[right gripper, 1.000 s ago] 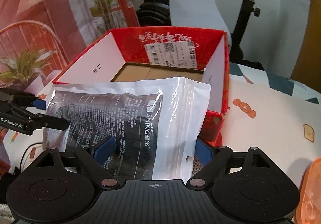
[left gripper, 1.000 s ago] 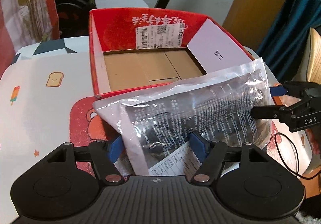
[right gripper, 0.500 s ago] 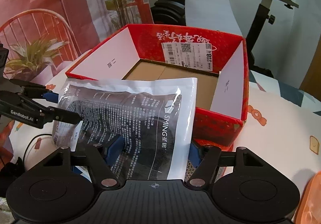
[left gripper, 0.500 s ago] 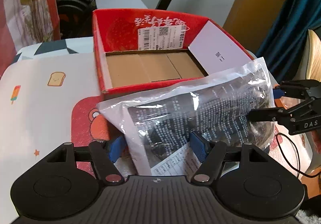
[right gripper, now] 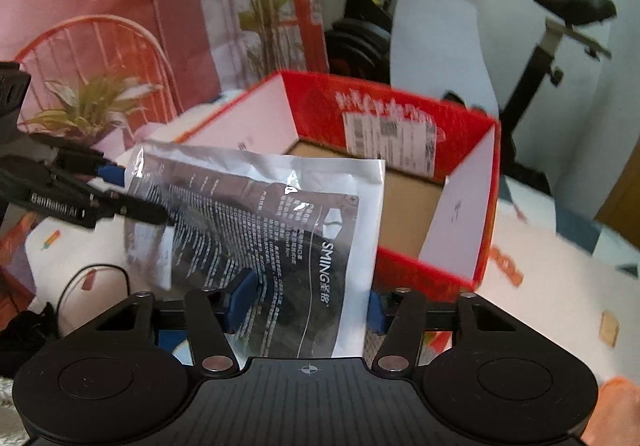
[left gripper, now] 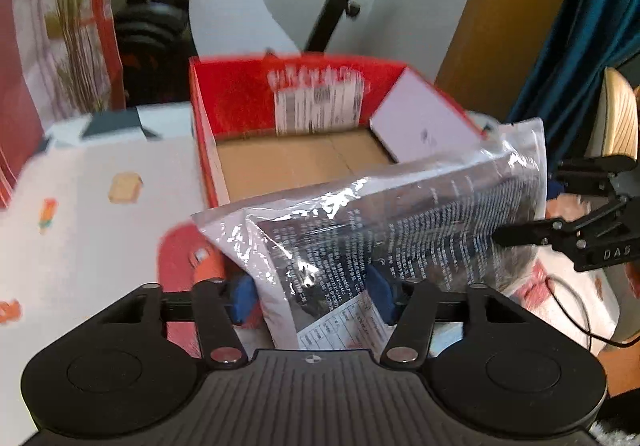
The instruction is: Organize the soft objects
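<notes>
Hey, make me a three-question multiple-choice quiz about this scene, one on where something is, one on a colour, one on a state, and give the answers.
1. Where is the plastic package?
A. Lying on the box floor
B. Held between both grippers in front of the box
C. On the exercise bike seat

2. What colour are the outer walls of the cardboard box?
A. Red
B. Green
C. Black

3. What is inside the box?
A. A stack of towels
B. A second package
C. Nothing, its brown floor is bare

Answers:
1 B: the left gripper and right gripper, jaws closing, each have the package between their fingers, near side of the box.
2 A: walls and rim are red.
3 C: only bare cardboard shows.
</notes>
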The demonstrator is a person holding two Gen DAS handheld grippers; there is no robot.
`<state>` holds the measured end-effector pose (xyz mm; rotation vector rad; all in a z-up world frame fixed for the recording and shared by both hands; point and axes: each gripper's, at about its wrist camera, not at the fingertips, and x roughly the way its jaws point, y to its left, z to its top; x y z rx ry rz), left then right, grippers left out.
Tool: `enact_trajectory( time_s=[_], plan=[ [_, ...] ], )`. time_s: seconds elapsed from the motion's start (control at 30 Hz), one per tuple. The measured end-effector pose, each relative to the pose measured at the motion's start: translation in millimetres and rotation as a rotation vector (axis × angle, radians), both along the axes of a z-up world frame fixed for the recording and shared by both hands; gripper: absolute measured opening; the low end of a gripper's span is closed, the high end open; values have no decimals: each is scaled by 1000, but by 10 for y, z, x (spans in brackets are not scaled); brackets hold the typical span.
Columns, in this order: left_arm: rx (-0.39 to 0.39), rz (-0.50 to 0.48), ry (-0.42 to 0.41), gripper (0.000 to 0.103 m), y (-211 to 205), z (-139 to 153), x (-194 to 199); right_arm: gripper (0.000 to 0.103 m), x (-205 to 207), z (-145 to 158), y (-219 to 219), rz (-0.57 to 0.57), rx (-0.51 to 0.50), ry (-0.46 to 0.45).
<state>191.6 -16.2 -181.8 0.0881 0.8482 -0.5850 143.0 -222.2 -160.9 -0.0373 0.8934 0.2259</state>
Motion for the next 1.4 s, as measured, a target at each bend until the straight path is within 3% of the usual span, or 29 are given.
enact_trajectory(
  time_s=[0.27, 0.57, 0.7, 1.0, 1.4],
  plan=[
    [-48, 29, -177, 53, 15, 592, -19, 48, 1, 536, -12, 36, -33, -157],
    [-43, 71, -310, 52, -344, 872, 395, 48, 322, 796, -165, 16, -173, -345],
    [-2, 77, -312, 52, -564, 884, 728, 47, 576, 721, -349, -22, -179, -349],
    [33, 102, -268, 52, -610, 668, 1279, 46, 1177, 366, -570, -60, -167, -306],
    [26, 95, -143, 34, -524, 358, 1877, 45, 1791, -44, -597, -54, -215, -258]
  ],
)
